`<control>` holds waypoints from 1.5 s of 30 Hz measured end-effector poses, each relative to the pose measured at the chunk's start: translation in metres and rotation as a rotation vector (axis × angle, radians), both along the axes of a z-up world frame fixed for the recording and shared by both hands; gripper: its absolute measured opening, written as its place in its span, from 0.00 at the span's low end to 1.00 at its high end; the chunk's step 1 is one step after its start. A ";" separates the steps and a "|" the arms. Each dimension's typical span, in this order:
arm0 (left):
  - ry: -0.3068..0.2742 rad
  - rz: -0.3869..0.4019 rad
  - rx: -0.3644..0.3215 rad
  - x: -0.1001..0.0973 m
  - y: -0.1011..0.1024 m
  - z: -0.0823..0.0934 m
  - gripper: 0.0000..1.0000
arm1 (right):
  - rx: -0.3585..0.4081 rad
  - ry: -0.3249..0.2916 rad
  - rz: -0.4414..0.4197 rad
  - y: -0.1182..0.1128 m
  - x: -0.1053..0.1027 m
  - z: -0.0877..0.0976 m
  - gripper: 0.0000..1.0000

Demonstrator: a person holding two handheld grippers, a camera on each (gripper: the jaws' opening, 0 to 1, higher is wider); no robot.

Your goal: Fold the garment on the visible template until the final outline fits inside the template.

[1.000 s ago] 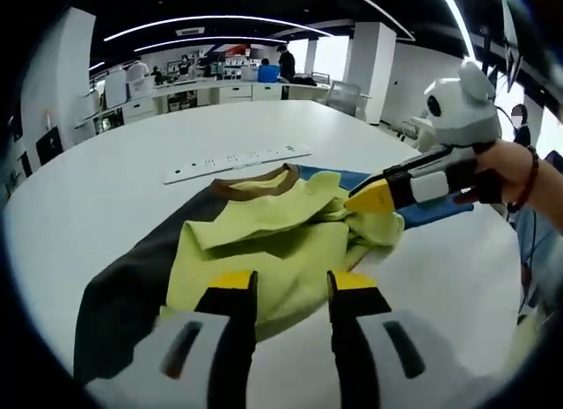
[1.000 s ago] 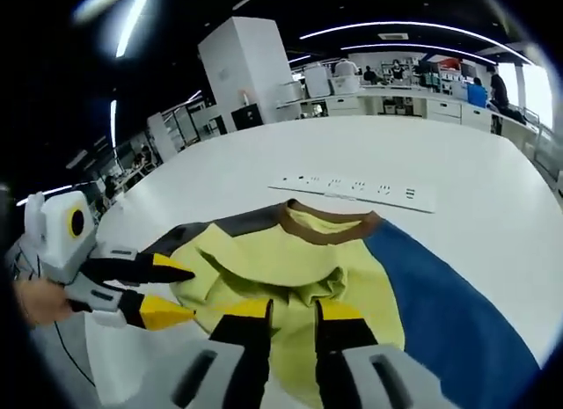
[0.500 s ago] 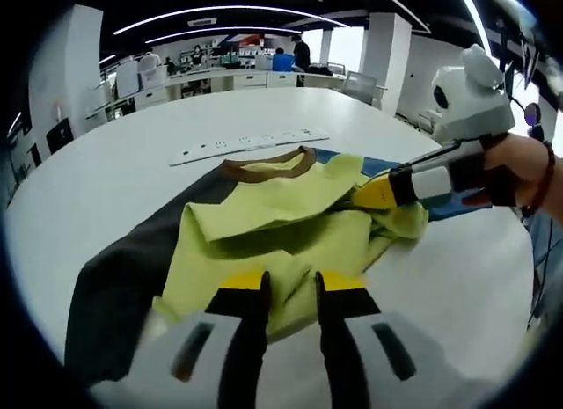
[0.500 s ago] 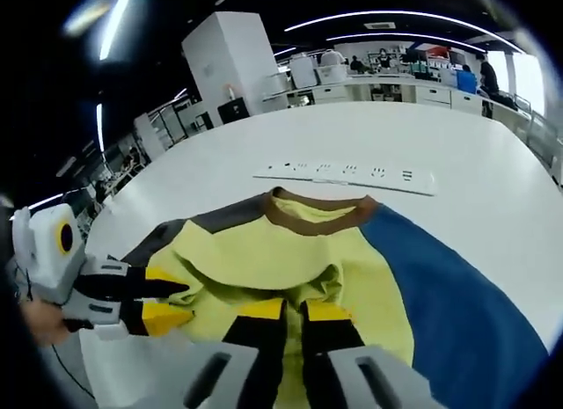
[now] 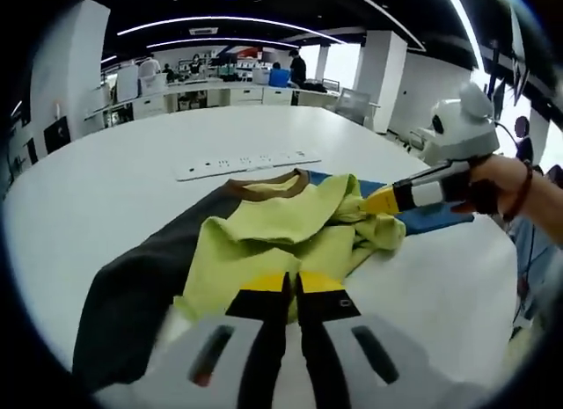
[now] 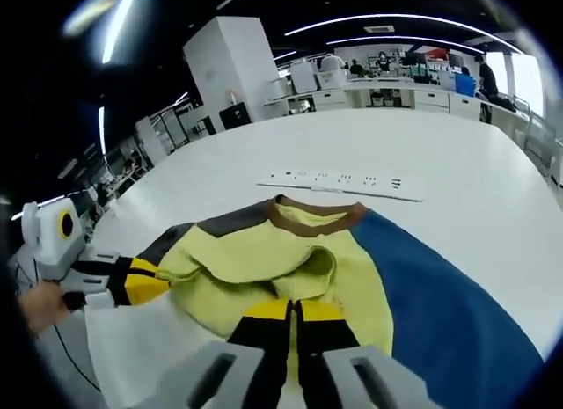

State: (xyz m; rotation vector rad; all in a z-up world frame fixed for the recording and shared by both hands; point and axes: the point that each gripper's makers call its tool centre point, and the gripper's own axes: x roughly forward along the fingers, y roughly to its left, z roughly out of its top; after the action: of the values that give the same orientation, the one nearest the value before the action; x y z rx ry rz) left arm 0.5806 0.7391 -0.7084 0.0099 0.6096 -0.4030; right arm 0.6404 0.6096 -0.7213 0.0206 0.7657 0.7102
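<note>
My left gripper (image 5: pixel 291 286) has its jaws pinched together on the near hem of the yellow-green shirt (image 5: pixel 281 237), and my right gripper (image 6: pixel 295 312) is clamped the same way on the hem at its own side. From the left gripper view the right gripper (image 5: pixel 380 200) grips the bunched right edge — from the right gripper view the left gripper (image 6: pixel 145 284) sits at the shirt's left edge. The shirt lies rumpled on the template (image 6: pixel 440 290), a flat sheet with a dark grey part (image 5: pixel 132 290) to my left and a blue part to my right, on the white table (image 5: pixel 106 185). Its brown collar (image 6: pixel 310 217) points toward the white power strip (image 6: pixel 339 182) beyond.

My worry is the loose cloth between the two grips — if I lift unevenly it could sag and crease crookedly, spilling past the template outline. A thin pinch might also slip, dropping one corner mid-fold.
</note>
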 end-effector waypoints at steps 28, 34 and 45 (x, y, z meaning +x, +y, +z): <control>-0.021 0.004 -0.013 -0.102 0.053 0.050 0.00 | -0.048 0.028 0.091 -0.068 -0.131 0.021 0.00; 0.006 -0.006 -0.002 -0.131 0.057 0.044 0.00 | -0.095 0.034 0.116 -0.085 -0.162 0.013 0.00; 0.022 -0.018 -0.021 -0.166 0.058 0.031 0.00 | -0.100 0.063 0.138 -0.097 -0.207 -0.005 0.00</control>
State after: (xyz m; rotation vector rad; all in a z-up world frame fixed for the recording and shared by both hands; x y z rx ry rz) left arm 0.4142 0.7976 -0.6773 -0.0088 0.6278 -0.4273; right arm 0.4330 0.5129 -0.7260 -0.1018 0.8678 0.8049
